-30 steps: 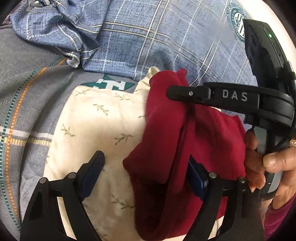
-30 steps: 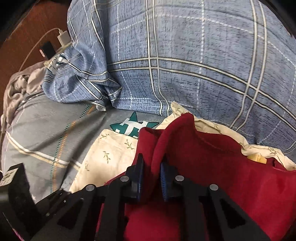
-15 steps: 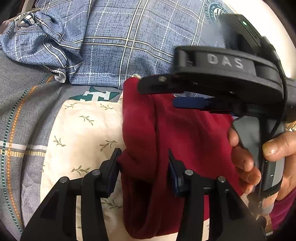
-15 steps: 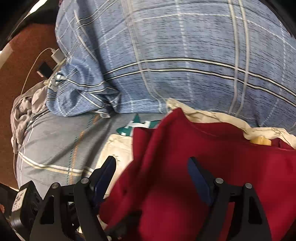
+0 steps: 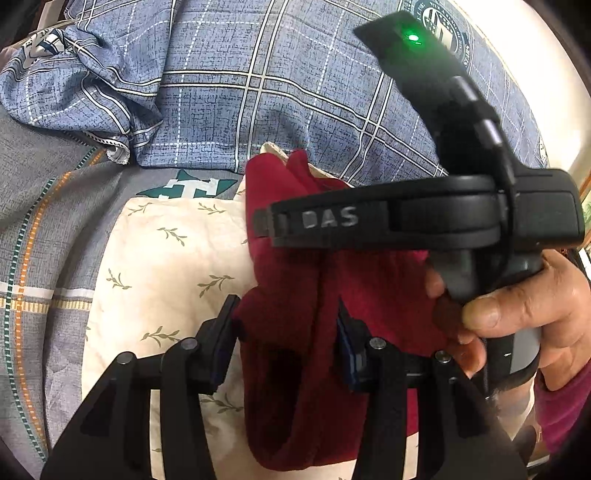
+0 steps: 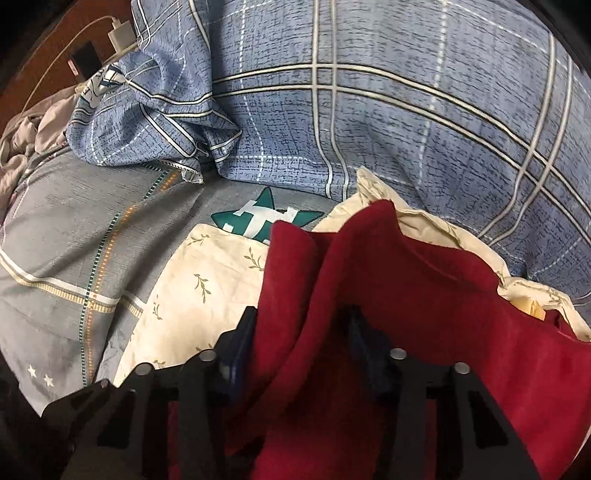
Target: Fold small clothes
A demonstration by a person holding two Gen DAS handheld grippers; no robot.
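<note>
A dark red garment [image 5: 291,280] lies bunched on a cream leaf-print cloth [image 5: 166,258] on the bed. It also shows in the right wrist view [image 6: 406,295]. My left gripper [image 5: 286,336] straddles a raised fold of the red garment, its jaws partly apart with the fabric between the blue pads. My right gripper [image 6: 303,332] straddles another ridge of the same garment, jaws apart around the cloth. The right gripper's black body [image 5: 406,218] crosses the left wrist view, held by a hand [image 5: 517,306].
A blue plaid duvet [image 6: 369,110] is heaped behind the clothes. The grey striped bedsheet [image 6: 74,236] lies to the left. A white charger and cable [image 6: 118,33] sit at the far left by a brown headboard. Crumpled grey fabric [image 6: 22,147] lies at the left edge.
The right gripper let go of the red fold, opened wide, then closed in partway around a ridge. The left gripper narrowed from wide open around a fold of the red garment.
</note>
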